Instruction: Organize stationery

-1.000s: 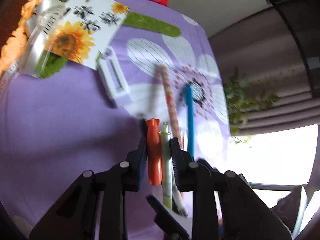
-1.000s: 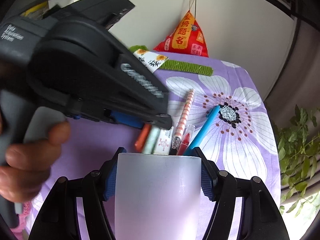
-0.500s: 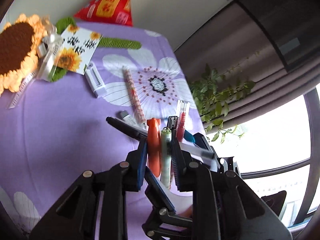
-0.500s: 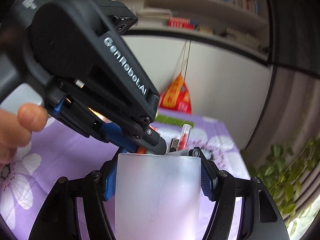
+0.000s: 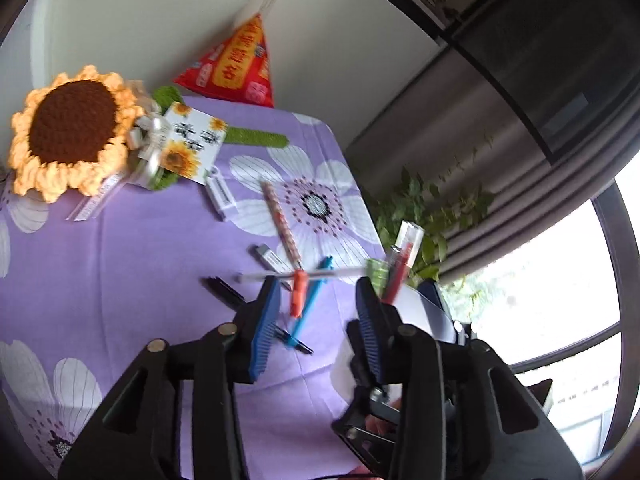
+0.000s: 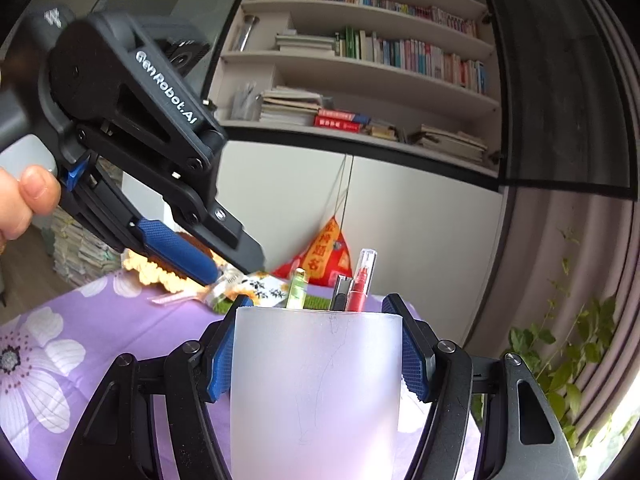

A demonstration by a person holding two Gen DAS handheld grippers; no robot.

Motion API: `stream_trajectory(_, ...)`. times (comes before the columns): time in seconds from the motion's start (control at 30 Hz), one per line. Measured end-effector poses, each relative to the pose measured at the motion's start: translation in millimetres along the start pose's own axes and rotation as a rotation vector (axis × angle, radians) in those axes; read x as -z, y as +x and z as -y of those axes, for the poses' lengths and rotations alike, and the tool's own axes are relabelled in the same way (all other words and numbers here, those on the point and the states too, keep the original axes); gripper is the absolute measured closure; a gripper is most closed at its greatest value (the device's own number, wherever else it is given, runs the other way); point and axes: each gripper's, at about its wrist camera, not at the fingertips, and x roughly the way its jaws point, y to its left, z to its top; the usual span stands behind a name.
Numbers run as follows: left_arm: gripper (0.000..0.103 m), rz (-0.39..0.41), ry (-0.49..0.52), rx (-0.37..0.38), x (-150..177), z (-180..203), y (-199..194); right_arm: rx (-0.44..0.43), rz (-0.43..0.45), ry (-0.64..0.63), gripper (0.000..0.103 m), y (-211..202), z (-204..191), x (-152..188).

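The right gripper (image 6: pixel 316 344) clamps the frosted pen cup (image 6: pixel 316 392) upright so pens drop in; three already stand inside. The left gripper (image 5: pixel 316 304), wide and empty, hovers above loose pens (image 5: pixel 308 300) on the table (image 5: pixel 132 264) at 12 o'clock.

Purple cloth covers the surface (image 5: pixel 132 256), printed with white flowers with dotted centres. An orange pen (image 5: pixel 298 293) lies across a bright blue one (image 5: pixel 310 304), beside a pink patterned pencil (image 5: pixel 281 224). The cup (image 6: pixel 316 392) is frosted white, with red (image 6: pixel 362 280), green (image 6: pixel 297 289) and black (image 6: pixel 340 293) pens poking out. The crochet sunflower (image 5: pixel 70 132) is orange-yellow around brown. Blue pads (image 6: pixel 176 252) line the black left hand-held gripper (image 5: pixel 316 316).
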Motion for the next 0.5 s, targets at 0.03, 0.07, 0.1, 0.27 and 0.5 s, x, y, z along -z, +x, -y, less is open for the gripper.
stream_trajectory(0.03,0.060,0.002,-0.026,-0.019,-0.2,-6.5,3.2,-0.002,0.005,0.001,0.035,-2.5,-0.9,-0.5)
stream_trajectory(0.07,0.060,-0.005,-0.043,-0.029,0.5,-12.4,5.9,-0.002,0.009,0.000,0.035,-7.1,-2.2,-0.3)
stream_trajectory(0.1,0.060,-0.021,-0.058,-0.037,1.9,-17.0,12.1,-0.006,0.014,0.000,0.035,-9.3,-2.6,-0.8)
stream_trajectory(0.27,0.063,-0.124,-0.126,0.007,13.3,-30.8,49.8,-0.001,0.069,-0.029,0.035,-24.8,-10.7,-1.0)
stream_trajectory(0.5,0.062,-0.098,-0.106,0.011,10.3,-26.6,48.6,-0.030,0.036,-0.019,0.035,-21.3,-4.4,1.2)
